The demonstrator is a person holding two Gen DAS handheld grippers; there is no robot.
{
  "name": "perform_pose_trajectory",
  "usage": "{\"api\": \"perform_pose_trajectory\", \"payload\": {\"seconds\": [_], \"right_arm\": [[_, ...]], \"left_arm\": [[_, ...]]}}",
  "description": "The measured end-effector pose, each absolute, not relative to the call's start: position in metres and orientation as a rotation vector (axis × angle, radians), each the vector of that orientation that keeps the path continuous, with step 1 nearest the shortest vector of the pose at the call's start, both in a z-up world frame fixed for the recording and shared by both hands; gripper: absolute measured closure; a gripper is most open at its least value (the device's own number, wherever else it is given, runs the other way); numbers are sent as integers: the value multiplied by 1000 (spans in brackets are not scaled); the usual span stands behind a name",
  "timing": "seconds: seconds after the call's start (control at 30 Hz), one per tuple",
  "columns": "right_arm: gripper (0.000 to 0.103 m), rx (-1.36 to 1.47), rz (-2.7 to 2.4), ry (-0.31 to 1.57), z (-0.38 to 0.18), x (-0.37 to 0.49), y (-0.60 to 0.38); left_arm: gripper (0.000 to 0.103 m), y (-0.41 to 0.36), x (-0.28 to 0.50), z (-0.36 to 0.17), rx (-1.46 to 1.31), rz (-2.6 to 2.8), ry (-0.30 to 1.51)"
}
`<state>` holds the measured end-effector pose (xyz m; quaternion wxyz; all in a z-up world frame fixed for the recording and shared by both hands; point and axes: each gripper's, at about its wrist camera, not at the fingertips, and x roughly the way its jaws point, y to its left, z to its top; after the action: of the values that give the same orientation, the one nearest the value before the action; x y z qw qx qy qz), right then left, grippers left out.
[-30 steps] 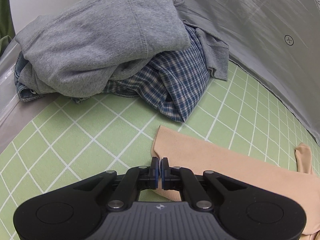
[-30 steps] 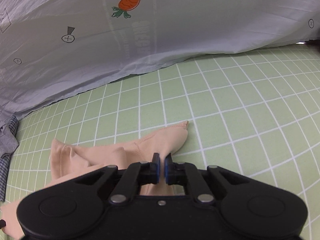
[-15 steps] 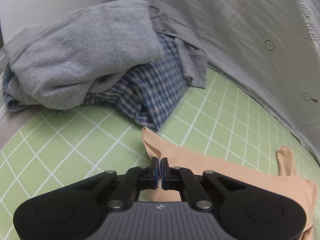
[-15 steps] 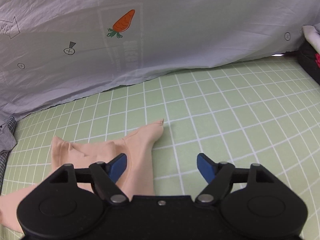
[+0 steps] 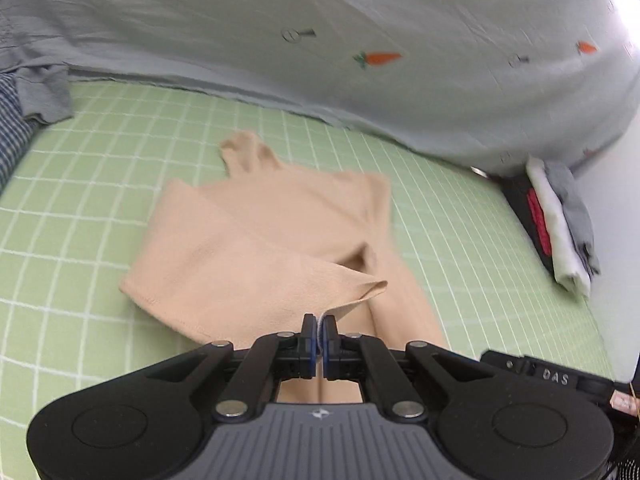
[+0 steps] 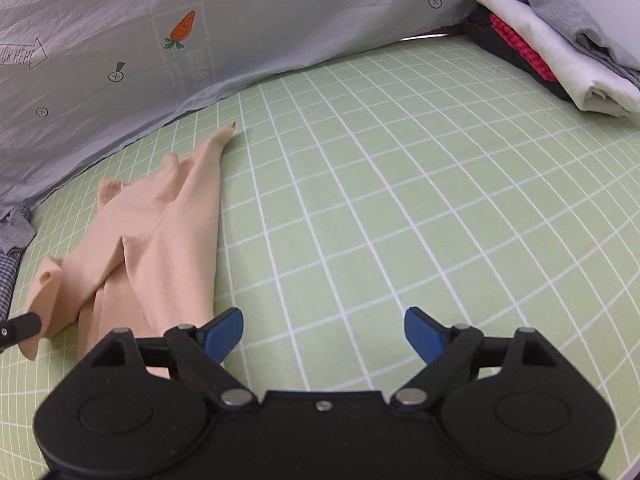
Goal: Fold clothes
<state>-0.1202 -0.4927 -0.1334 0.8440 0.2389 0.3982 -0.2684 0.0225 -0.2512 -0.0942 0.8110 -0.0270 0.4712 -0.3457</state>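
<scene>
A beige garment lies on the green checked mat, partly doubled over itself. My left gripper is shut on a lifted edge of the beige garment, holding a fold above the rest of it. In the right wrist view the beige garment lies at the left, and my right gripper is open and empty, just right of the garment's near end, above the mat. The left gripper's tip shows at the left edge there.
A stack of folded clothes sits at the far right; it also shows in the left wrist view. A grey sheet with carrot prints hangs behind the mat. Grey and plaid clothes lie at the far left.
My right gripper opened, let go of the garment and drew back to the right. My left gripper swung right, carrying the garment's edge over the rest of it.
</scene>
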Motion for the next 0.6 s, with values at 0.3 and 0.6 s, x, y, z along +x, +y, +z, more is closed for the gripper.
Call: {"api": "perform_pose_trajectory", "payload": {"seconds": [0.3,0.6], "right_arm": [[15,426,-522,862,-134,-137,-457],[21,252,-377,841,-121,-97,-409]], "left_arm": [[42,-222,-12,-128,-23,-581,1162],[20,-175,-9,-138,13,-308,1181]]}}
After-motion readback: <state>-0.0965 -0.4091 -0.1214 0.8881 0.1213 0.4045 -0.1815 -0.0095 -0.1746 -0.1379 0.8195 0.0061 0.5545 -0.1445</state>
